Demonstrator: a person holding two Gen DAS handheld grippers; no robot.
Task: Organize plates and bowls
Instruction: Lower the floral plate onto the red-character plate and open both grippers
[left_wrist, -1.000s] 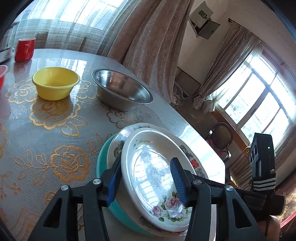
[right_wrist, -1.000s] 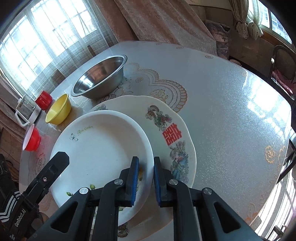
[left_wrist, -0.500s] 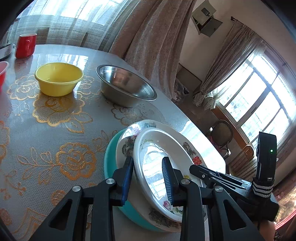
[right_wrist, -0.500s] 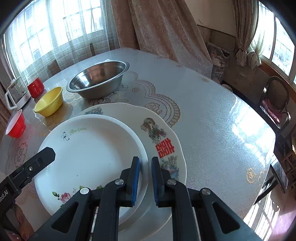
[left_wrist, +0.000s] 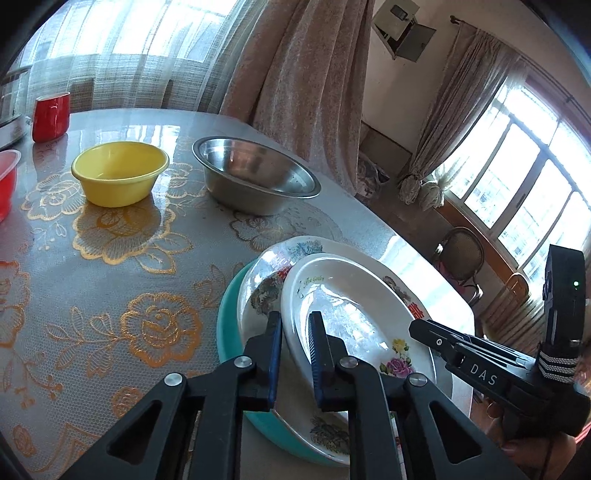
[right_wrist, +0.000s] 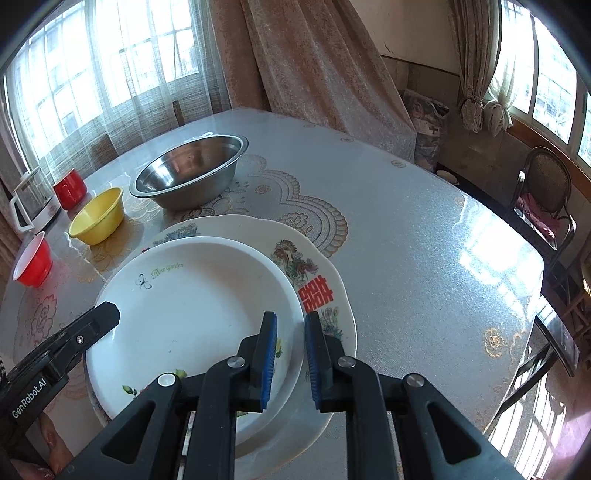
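Here, a white plate (right_wrist: 192, 306) lettered "Rose Garden" sits on top of a patterned plate (right_wrist: 314, 280), which in turn rests on a teal plate (left_wrist: 227, 332) at the near edge of the bench (right_wrist: 424, 240). The left claw (left_wrist: 293, 354) straddles the white plate's rim on one side, its blue pads a little apart with the rim between them. The right claw (right_wrist: 290, 354) straddles the opposite rim the same way; whether either pad actually presses the china cannot be told. The step in hand looks like the stacking of plates, with the white one either just set down or about to be lifted. If it is placed, the next move calls for both claws to draw straight back off the rim without dragging the plate off centre.

Farther along the bench stand the bowls, none yet nested: a steel bowl (right_wrist: 190, 173), empty; just beside it a yellow bowl (right_wrist: 98, 216), also empty as far as its inside shows; and near that a red bowl (right_wrist: 33, 264). A red cup (right_wrist: 70, 188) stands behind them, its contents hidden.
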